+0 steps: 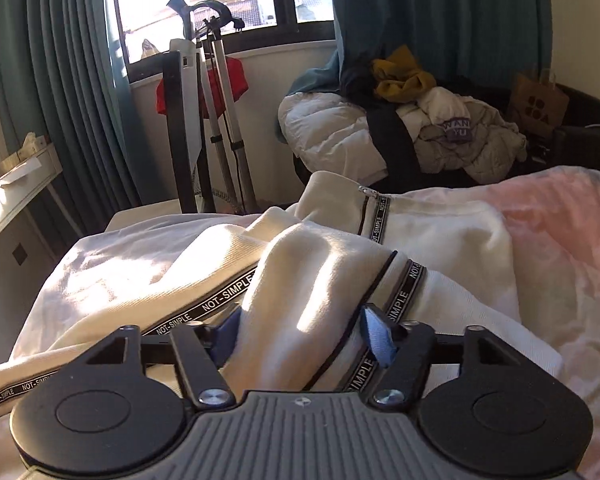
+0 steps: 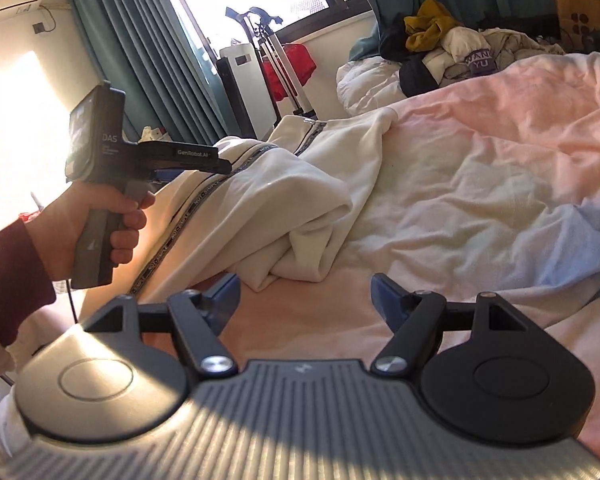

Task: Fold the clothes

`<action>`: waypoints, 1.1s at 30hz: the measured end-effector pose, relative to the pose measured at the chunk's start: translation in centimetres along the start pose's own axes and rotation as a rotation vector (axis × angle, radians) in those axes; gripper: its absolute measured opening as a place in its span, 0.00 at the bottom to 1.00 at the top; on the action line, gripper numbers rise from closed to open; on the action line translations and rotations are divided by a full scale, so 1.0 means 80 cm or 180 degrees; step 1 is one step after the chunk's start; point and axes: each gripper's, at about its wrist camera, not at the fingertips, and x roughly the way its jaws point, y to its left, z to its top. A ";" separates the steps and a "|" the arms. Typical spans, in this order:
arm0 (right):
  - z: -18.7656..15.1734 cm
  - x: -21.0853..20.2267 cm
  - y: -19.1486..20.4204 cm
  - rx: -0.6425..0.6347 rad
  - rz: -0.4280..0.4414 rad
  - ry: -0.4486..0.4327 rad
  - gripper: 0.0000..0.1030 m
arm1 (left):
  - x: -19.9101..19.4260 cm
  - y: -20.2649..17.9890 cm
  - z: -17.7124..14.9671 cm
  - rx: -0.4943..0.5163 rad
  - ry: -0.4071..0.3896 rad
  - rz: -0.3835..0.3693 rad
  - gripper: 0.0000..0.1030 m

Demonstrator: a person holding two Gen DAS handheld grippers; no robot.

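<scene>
Left wrist view: left claw (image 1: 300, 330) clamped on a bunched fold of cream jacket (image 1: 324, 256) — blue pads (image 1: 376, 332) pressing the cloth from both sides. Jacket heaped on the bed (image 1: 560, 240), black lettered tape along its zip. Right wrist view: right claw (image 2: 305, 300) apart, nothing between — just beside the jacket's near edge, over pink bedding.
</scene>
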 end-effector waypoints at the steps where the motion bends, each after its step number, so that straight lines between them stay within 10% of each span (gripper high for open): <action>1: 0.001 -0.001 -0.001 0.0030 0.0007 -0.0002 0.73 | -0.003 -0.007 -0.001 0.0038 0.0011 0.0025 0.39; 4: 0.006 -0.007 -0.003 0.0121 0.0031 -0.0008 0.73 | -0.026 -0.029 -0.007 0.0167 -0.0026 0.0116 0.13; 21: 0.007 -0.095 0.028 -0.0227 0.0082 -0.0391 0.73 | -0.286 -0.076 -0.177 -0.0412 -0.0501 -0.0307 0.08; 33: 0.014 -0.108 0.068 -0.0147 0.0539 -0.0072 0.73 | -0.312 -0.003 -0.246 -0.1223 -0.0522 -0.0735 0.04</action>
